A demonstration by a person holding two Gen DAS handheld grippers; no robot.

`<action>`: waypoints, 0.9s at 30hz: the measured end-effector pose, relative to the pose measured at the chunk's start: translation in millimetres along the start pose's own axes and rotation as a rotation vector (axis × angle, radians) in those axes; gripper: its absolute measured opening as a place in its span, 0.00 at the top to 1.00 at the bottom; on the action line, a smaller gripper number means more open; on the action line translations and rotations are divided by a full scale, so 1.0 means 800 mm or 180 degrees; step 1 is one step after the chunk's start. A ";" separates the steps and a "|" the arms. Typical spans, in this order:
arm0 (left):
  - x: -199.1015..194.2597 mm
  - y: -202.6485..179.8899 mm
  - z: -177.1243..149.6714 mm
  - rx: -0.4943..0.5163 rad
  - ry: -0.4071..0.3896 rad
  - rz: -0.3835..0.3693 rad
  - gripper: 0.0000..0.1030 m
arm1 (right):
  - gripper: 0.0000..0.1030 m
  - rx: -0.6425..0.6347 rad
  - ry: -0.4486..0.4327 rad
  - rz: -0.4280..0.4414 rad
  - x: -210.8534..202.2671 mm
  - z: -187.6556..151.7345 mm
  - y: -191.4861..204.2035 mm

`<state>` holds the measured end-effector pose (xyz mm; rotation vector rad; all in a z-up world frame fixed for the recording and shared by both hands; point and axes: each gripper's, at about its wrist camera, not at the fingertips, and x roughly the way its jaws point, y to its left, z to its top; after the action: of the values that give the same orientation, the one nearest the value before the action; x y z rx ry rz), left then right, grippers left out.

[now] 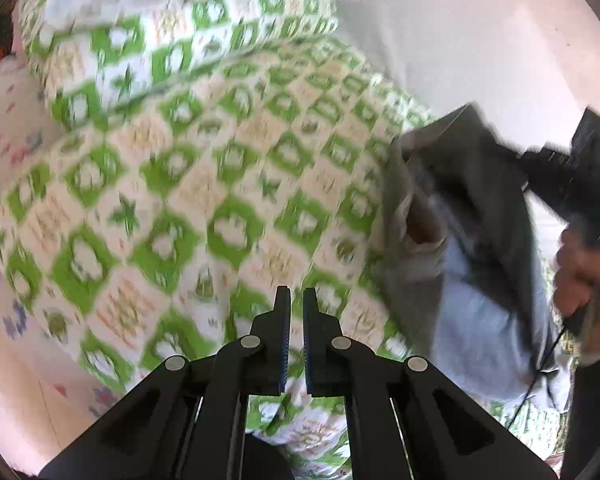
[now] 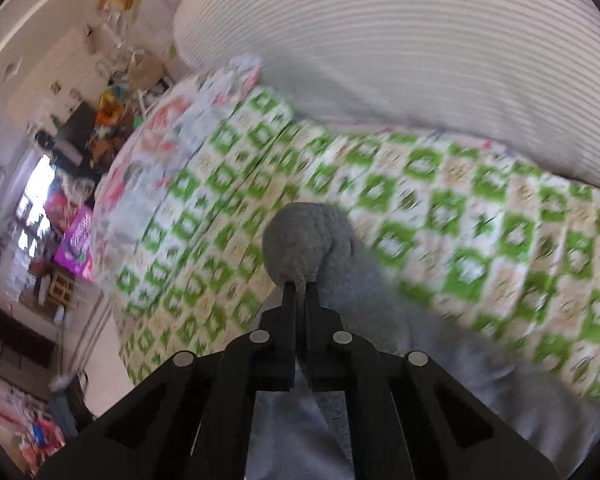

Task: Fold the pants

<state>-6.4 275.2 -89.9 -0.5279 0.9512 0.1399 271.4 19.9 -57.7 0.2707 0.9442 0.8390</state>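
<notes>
Grey pants hang in the air at the right of the left wrist view, held up over the green-and-white patterned bedspread. My right gripper is shut on a bunched fold of the grey pants, and the rest of the cloth trails down under it. The right gripper's body and the hand holding it show at the far right of the left wrist view. My left gripper is empty above the bedspread, left of the pants, its jaws nearly closed with a narrow gap.
A large white ribbed cushion or headboard stands behind the bed. A floral pillow lies at the bed's far end. Cluttered shelves and a window fill the room's left side. Both views are motion-blurred.
</notes>
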 end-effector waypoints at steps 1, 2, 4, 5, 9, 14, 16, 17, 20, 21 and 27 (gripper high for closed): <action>-0.003 -0.009 0.008 0.0065 -0.0004 -0.0046 0.93 | 0.96 -0.0059 0.0043 -0.0027 0.007 -0.009 0.009; -0.007 -0.020 0.017 0.0119 -0.0030 -0.0109 0.88 | 0.96 -0.0083 0.0060 -0.0056 0.010 -0.014 0.012; -0.010 -0.052 0.032 0.0335 -0.0030 -0.0312 0.68 | 0.96 -0.0082 0.0140 -0.0051 0.018 -0.021 0.017; -0.007 -0.067 0.036 0.0424 -0.0008 -0.0388 0.62 | 0.96 -0.0075 0.0134 -0.0048 0.019 -0.024 0.016; 0.018 -0.135 0.037 0.0967 0.0063 -0.0624 0.55 | 0.96 -0.0076 0.0098 -0.0116 0.012 -0.025 0.015; 0.098 -0.105 0.024 0.0957 0.0447 0.0515 0.60 | 0.96 -0.0005 0.0035 -0.0079 -0.002 -0.020 0.014; 0.094 -0.059 0.028 0.0560 0.0539 0.0221 0.58 | 0.96 0.0012 0.0008 -0.0008 -0.008 -0.023 0.016; 0.090 -0.055 0.031 0.0523 0.0538 0.0166 0.58 | 0.95 0.0014 0.0021 0.0044 -0.008 -0.025 0.017; 0.069 -0.080 0.047 0.0799 0.0380 0.0290 0.59 | 0.93 0.0026 0.0112 0.0099 -0.007 -0.033 0.018; 0.064 -0.091 0.054 0.0887 0.0299 0.0272 0.59 | 0.92 0.0009 0.0124 0.0063 -0.010 -0.037 0.019; 0.065 -0.159 0.095 0.1249 0.0202 0.0051 0.39 | 0.56 0.0010 0.0018 -0.0130 -0.061 -0.084 0.003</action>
<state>123.2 196.5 -49.4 -0.1635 1.0143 -0.0502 201.3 -24.2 -65.9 0.2511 0.9534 0.8013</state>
